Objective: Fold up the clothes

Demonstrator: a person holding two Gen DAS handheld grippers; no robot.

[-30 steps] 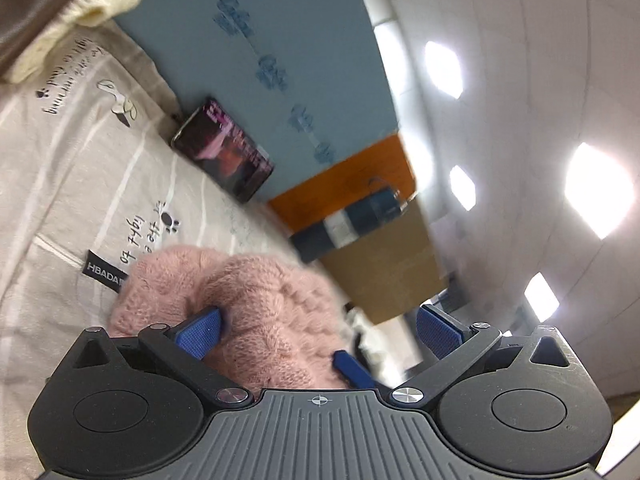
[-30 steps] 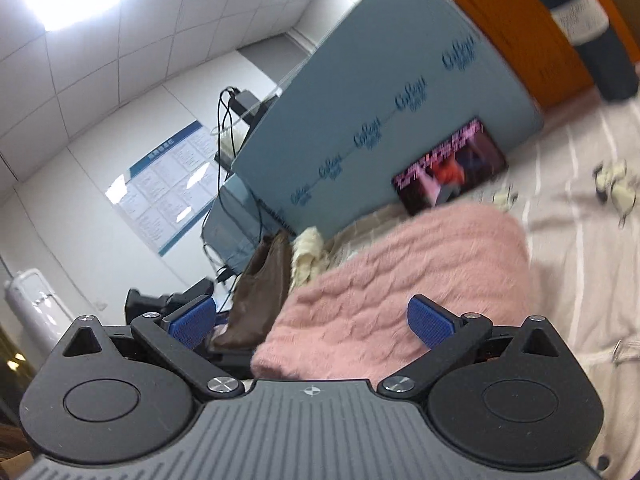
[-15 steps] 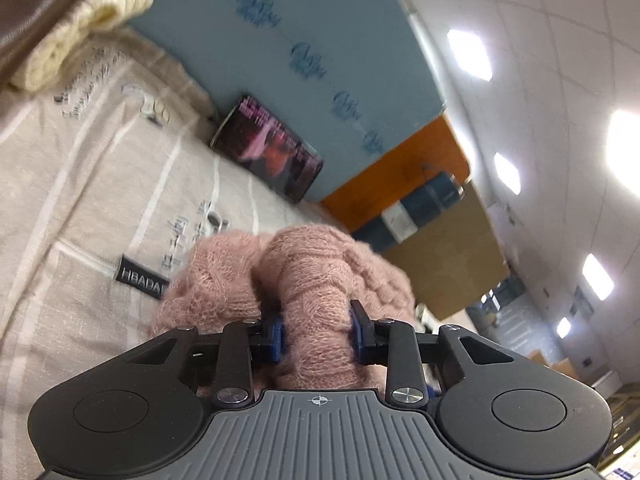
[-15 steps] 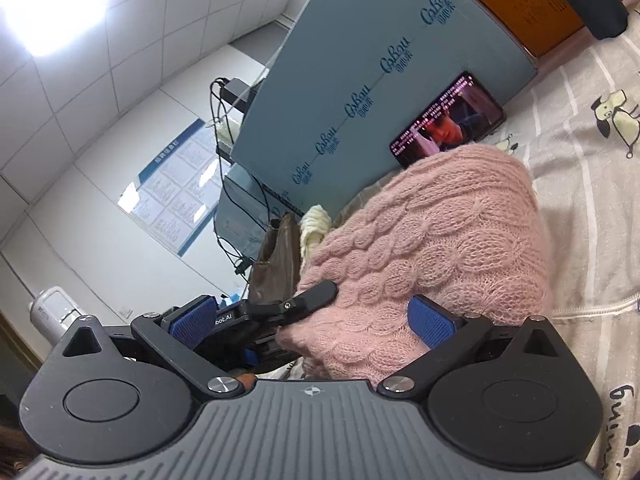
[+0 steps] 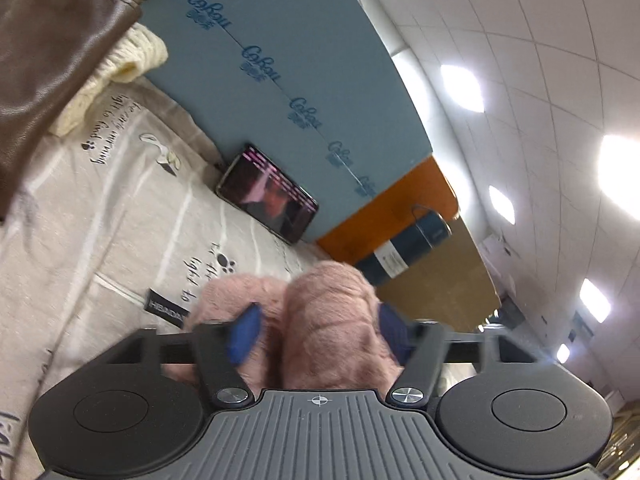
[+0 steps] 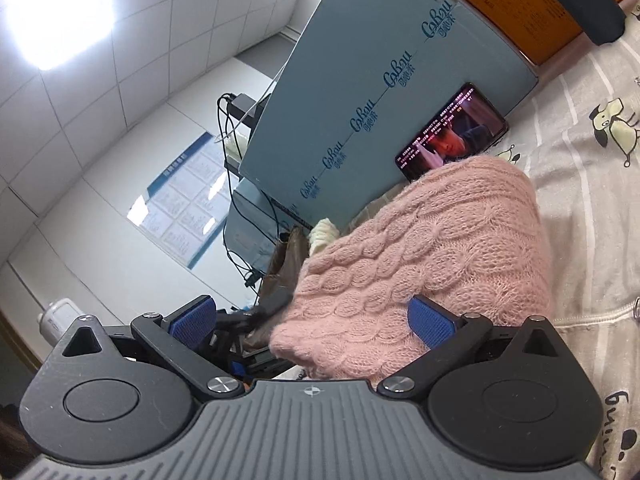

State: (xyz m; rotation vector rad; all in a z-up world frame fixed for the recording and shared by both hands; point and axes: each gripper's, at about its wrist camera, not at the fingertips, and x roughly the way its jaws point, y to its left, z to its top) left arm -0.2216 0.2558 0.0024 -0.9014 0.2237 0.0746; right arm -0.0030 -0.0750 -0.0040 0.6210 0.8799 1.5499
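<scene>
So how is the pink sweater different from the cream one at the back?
The pink sweater is rosy and fuzzy with a cable pattern; the cream sweater is pale yellowish white with chunkier ribs. The pink sweater lies in the open, nearest the cameras; the cream sweater is farther back, partly covered by a brown leather garment. Both are knitted.

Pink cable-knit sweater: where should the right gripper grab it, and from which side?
Take the near rounded edge of the pink sweater, coming straight in from the camera side. That edge bulges up off the printed sheet as a thick fold, and the right gripper already has its jaws spread either side of it. The left gripper straddles the other end.
</scene>
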